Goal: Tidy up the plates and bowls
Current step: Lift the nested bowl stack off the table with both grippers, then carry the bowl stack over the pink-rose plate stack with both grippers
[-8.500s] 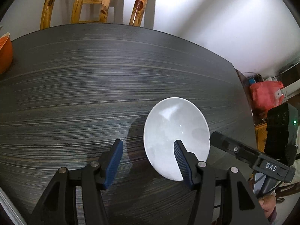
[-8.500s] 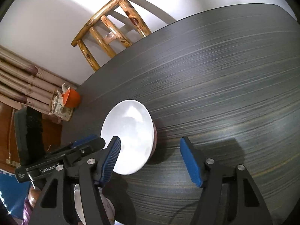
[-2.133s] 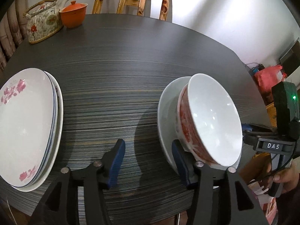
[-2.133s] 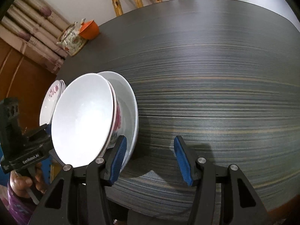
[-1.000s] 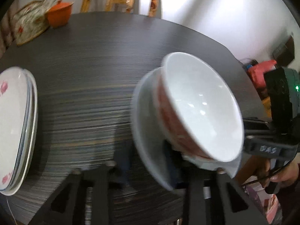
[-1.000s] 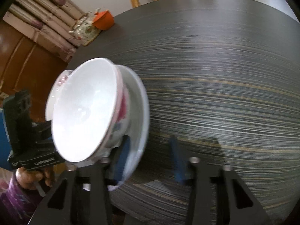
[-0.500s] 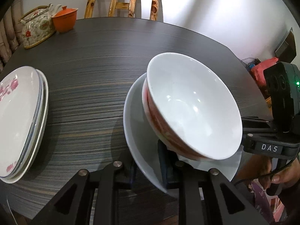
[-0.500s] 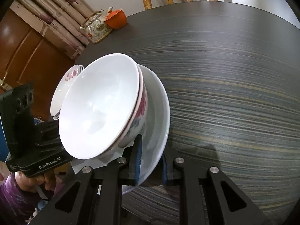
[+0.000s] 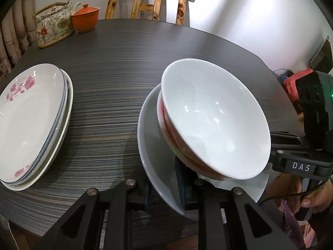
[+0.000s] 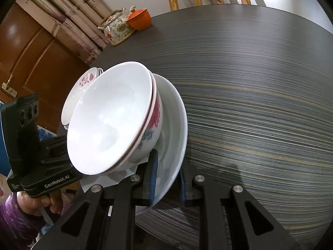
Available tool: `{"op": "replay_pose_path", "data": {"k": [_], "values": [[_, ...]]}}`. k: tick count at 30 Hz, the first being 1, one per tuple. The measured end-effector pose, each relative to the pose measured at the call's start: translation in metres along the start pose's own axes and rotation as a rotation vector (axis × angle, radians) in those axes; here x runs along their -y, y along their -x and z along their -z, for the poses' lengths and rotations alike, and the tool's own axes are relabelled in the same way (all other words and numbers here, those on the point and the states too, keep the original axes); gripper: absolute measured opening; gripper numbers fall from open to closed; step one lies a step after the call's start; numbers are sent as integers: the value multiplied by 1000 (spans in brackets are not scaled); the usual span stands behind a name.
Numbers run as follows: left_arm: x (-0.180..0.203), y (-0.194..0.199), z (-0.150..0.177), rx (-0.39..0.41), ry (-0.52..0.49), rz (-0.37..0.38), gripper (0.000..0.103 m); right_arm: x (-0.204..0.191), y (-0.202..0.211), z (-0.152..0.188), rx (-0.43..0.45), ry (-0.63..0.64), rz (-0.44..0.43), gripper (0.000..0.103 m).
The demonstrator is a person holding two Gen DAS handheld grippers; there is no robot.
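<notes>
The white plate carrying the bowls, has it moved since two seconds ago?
Yes. In the left wrist view the white plate now lies closer to the flowered plate stack, with less bare table between them.

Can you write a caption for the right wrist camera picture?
Both grippers clamp a white plate carrying two nested bowls over the dark table.

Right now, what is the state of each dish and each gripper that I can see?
Plain white plate: gripped at its rim on both sides, carrying the bowls.
Nested white bowls with red flowers: stacked on that plate.
Stack of pink-flowered plates: resting on the table.
Left gripper: jaws shut on the plate rim.
Right gripper: jaws shut on the plate rim.
</notes>
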State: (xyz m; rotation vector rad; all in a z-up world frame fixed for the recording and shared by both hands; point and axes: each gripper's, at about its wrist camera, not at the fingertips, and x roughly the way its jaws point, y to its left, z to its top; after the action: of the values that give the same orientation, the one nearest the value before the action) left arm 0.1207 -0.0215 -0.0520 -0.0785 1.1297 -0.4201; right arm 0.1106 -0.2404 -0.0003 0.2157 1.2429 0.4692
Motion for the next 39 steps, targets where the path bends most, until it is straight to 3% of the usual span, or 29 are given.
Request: {"op": "replay_pose_path", "data": {"k": [14,27,39], "values": [[-20,39,-12,66,57,-41,20,-26,10,-13,19,55,-8,18],[-78,93,-17,139,149,-106,20,-90,1,-48,24,142,-48,18],[-131,119,-18,184,220,-181,19,-144,-34,-78,-4,203,-88,18]]}}
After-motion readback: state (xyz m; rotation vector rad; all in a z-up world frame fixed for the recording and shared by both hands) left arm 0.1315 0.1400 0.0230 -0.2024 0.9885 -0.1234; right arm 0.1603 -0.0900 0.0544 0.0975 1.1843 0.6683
